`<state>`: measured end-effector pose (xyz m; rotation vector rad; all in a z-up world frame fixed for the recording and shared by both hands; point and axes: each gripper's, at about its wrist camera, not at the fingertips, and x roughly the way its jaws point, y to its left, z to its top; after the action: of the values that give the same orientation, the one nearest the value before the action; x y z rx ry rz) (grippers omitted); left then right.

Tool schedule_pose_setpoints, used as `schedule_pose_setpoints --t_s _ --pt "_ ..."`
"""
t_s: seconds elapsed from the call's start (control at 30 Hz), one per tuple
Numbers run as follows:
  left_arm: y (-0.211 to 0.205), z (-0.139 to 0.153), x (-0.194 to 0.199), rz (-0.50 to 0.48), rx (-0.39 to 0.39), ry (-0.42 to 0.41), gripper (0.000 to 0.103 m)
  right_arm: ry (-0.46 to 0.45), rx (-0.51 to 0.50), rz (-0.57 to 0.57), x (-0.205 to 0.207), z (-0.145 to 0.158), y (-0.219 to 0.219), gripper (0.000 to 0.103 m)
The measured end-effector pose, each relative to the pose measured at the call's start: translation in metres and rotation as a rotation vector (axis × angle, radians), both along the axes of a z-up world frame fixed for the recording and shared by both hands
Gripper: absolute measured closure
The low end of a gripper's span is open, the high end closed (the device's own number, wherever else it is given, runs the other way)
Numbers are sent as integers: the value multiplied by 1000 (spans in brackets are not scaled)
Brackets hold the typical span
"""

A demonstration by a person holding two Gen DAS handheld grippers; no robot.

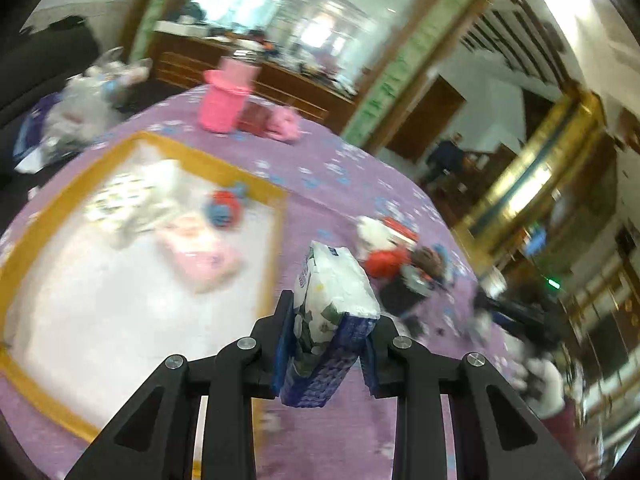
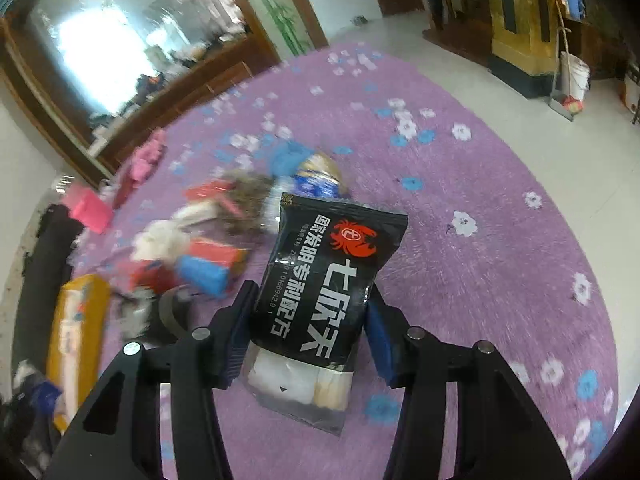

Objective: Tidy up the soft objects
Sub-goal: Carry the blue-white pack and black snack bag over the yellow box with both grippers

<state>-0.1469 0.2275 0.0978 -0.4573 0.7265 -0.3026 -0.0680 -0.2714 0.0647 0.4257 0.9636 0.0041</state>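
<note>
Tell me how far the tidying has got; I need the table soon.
Partly done. Soft items already lie on the white yellow-edged mat, including a pink pouch. In hand: the left gripper holds a white-and-blue tissue pack; the right gripper holds a black snack packet. A mixed pile still waits on the purple cloth.

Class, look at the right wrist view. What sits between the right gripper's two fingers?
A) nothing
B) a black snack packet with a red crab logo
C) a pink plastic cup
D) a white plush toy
B: the black snack packet, printed with a red crab logo, stands between the blue pads of the right gripper, above the purple flowered tablecloth.
</note>
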Motion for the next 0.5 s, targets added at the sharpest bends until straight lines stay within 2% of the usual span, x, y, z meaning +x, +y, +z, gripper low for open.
schedule_pose_setpoints --t_s 0.13,0.23,0.4,0.5 --pt "31 -10 -8 89 -15 27 75 -72 1 117 -15 40 40 53" --pt "42 -19 -11 137 -40 55 75 -92 1 223 -15 55 82 53" --pt "50 -29 -1 190 -31 142 75 -60 43 440 -6 51 176 53" --pt "59 -33 12 195 -4 196 75 -31 35 542 1 43 236 53"
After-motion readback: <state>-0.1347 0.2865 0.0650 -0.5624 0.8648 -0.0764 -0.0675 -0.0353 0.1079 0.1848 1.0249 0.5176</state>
